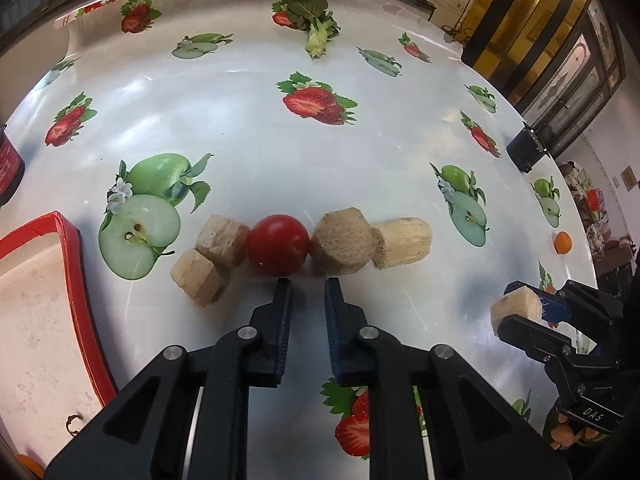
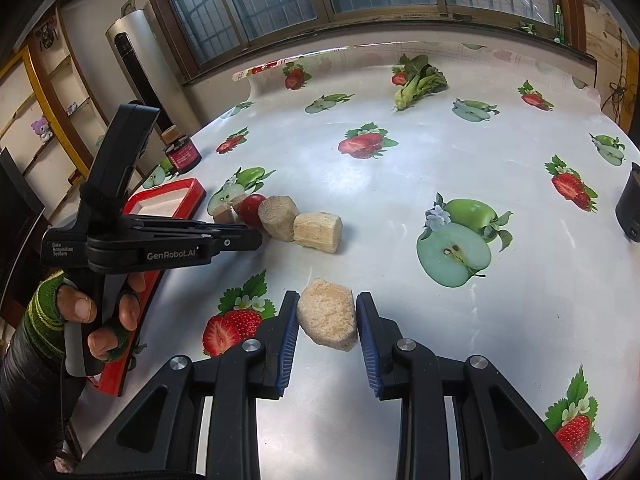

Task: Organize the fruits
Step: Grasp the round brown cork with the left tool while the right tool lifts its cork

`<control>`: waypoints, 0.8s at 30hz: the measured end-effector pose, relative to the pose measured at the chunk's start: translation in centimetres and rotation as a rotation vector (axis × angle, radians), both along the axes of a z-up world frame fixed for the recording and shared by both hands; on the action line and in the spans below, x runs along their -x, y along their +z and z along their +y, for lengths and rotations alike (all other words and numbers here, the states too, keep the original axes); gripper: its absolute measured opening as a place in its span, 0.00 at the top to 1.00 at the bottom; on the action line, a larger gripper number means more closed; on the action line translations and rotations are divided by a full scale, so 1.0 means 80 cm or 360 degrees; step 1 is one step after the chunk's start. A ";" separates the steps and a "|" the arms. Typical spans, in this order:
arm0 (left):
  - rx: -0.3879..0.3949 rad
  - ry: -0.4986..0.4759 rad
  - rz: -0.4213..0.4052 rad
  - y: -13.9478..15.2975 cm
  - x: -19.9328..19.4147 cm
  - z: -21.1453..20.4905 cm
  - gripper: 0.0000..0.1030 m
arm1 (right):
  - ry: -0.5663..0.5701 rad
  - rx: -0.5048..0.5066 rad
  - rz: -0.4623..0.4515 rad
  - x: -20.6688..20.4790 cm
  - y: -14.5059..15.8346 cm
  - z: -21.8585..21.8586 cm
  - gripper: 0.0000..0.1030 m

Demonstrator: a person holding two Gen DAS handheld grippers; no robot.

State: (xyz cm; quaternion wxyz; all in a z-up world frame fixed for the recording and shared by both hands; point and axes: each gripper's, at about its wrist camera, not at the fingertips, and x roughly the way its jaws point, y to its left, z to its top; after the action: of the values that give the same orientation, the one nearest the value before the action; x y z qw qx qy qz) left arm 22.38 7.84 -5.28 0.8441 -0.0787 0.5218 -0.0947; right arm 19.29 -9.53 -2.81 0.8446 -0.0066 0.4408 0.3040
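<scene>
On the bench (image 1: 248,128), covered in glossy white cloth printed with strawberries and green apples, a round red tomato (image 1: 278,245) sits mid-row among four pale, fibrous cut stalk chunks (image 1: 344,246), near the bench's left edge and the red-rimmed shallow tray (image 1: 74,256) lying there. The left tool (image 1: 308,280) hangs just in front of the tomato, jaws drawn nearly together with nothing between them. The right tool (image 2: 327,300) grips a fifth beige fibrous chunk (image 2: 328,316), blue pads pressing both sides, closer to the near edge. A small orange fruit (image 1: 563,242) lies by the right edge, and a leafy green vegetable (image 1: 316,20) by the far edge.
</scene>
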 end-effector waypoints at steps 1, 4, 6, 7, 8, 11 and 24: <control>0.0011 -0.0010 0.0000 0.002 0.001 -0.004 0.87 | -0.0002 -0.0003 0.0000 0.001 0.001 -0.001 0.71; 0.0006 -0.0026 -0.0021 0.006 -0.001 -0.018 0.82 | -0.0017 -0.0015 -0.0002 0.002 0.004 -0.007 0.71; -0.0005 -0.0018 -0.0027 0.005 -0.008 -0.025 0.81 | -0.0025 -0.0023 -0.0007 0.003 0.006 -0.011 0.71; -0.0009 -0.0006 -0.0027 0.005 -0.012 -0.028 0.81 | -0.0030 -0.0025 -0.0010 0.004 0.007 -0.014 0.71; -0.0009 0.0005 -0.0022 0.004 -0.017 -0.029 0.81 | -0.0031 -0.0026 -0.0010 0.005 0.008 -0.016 0.71; -0.0010 0.0018 -0.0026 0.002 -0.029 -0.035 0.81 | -0.0038 -0.0026 -0.0014 0.006 0.011 -0.023 0.71; -0.0028 0.0109 -0.0056 0.013 -0.073 -0.053 0.48 | -0.0044 -0.0044 0.0008 0.010 0.010 -0.038 0.71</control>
State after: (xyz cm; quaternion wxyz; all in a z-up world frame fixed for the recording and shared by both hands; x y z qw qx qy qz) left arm 28.23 3.58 -4.25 0.8566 -0.0873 0.5046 -0.0624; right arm 18.50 -12.54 -1.99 0.8477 0.0120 0.4386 0.2983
